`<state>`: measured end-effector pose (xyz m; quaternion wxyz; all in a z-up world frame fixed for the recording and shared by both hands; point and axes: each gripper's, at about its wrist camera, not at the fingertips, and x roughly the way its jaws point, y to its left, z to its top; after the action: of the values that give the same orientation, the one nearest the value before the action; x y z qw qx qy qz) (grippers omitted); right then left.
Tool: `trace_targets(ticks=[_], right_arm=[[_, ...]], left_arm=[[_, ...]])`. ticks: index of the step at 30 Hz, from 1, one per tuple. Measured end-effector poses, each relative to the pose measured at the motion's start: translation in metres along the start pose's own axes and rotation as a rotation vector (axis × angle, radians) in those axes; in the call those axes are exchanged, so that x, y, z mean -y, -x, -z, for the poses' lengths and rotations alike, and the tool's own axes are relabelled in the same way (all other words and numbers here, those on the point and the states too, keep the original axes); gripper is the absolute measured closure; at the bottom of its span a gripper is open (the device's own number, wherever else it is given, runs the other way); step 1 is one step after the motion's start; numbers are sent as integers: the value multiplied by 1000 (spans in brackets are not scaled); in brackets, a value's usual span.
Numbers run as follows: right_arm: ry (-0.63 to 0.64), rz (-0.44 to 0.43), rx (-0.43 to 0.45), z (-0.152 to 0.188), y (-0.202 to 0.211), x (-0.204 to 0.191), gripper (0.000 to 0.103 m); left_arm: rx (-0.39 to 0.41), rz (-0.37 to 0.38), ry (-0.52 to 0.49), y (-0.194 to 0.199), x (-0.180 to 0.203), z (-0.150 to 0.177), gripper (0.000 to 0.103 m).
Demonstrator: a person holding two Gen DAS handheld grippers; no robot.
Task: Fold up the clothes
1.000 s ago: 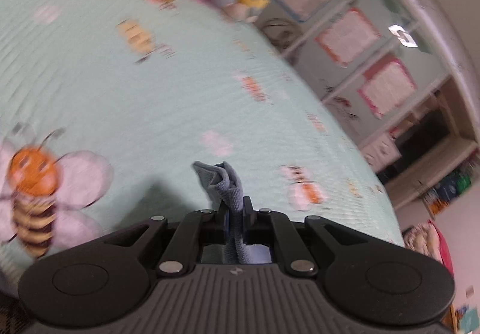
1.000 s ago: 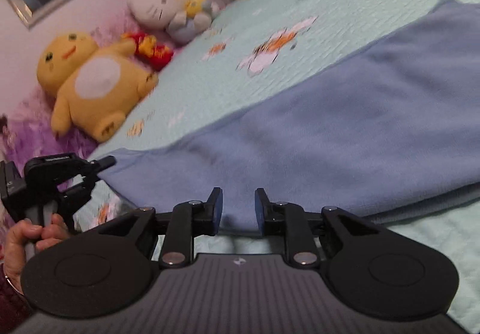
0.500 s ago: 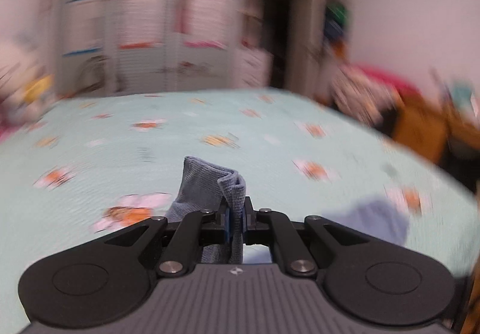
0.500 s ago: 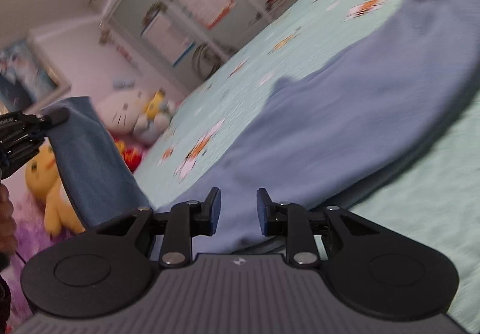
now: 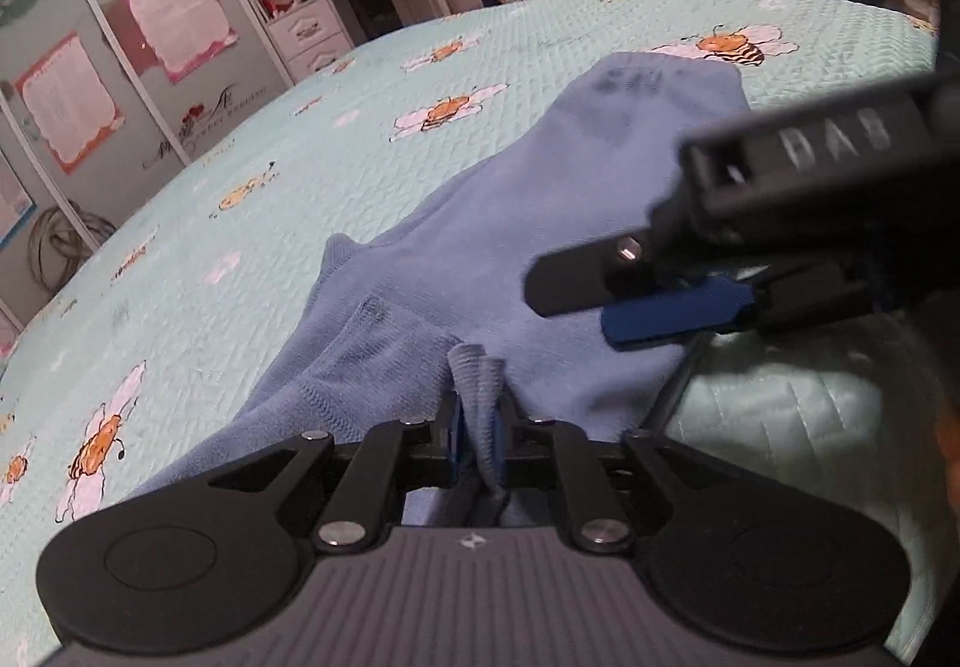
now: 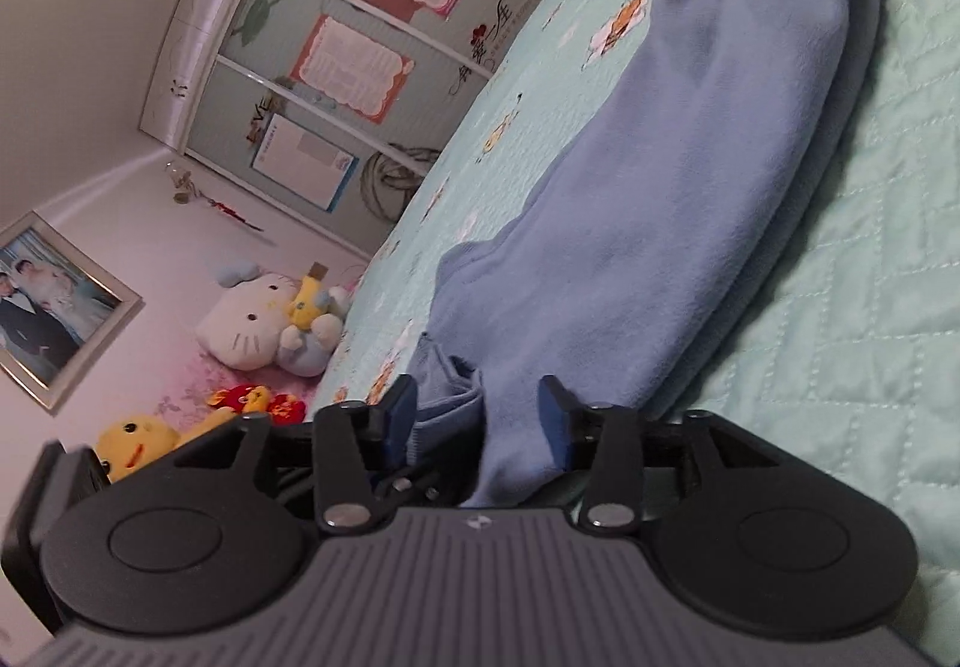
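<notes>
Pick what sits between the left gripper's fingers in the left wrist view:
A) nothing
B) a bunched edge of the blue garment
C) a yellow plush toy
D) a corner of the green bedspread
B: a bunched fold of the blue garment stands up between the left gripper fingers, while the rest lies spread over the bedspread.

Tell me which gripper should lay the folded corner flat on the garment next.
Left, probably. The left gripper has a bunch of the blue garment between its jaws, which have just been opening; the right gripper stands open.
</notes>
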<state>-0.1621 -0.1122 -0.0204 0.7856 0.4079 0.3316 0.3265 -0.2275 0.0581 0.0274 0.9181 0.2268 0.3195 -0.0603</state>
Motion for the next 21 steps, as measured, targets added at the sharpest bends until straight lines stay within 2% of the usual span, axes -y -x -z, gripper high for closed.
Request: trace_targets(ticks=[4, 5, 6, 10, 14, 21], right_arm=[[-25, -19, -40, 0, -3, -9, 49], [-21, -12, -50, -1, -3, -10, 49], [-3, 0, -53, -2, 0, -12, 49], [74, 39, -89, -4, -2, -22, 48], [62, 36, -143, 2, -13, -25, 48], [106, 88, -173, 6, -32, -39, 48]], left_arm=[[35, -6, -51, 13, 6, 1, 69], [45, -2, -50, 19, 5, 2, 63], [55, 9, -26, 27, 1, 5, 61], [91, 38, 161, 56, -30, 15, 55], [115, -21, 328, 74, -64, 32, 50], [106, -95, 517, 59, -125, 37, 48]])
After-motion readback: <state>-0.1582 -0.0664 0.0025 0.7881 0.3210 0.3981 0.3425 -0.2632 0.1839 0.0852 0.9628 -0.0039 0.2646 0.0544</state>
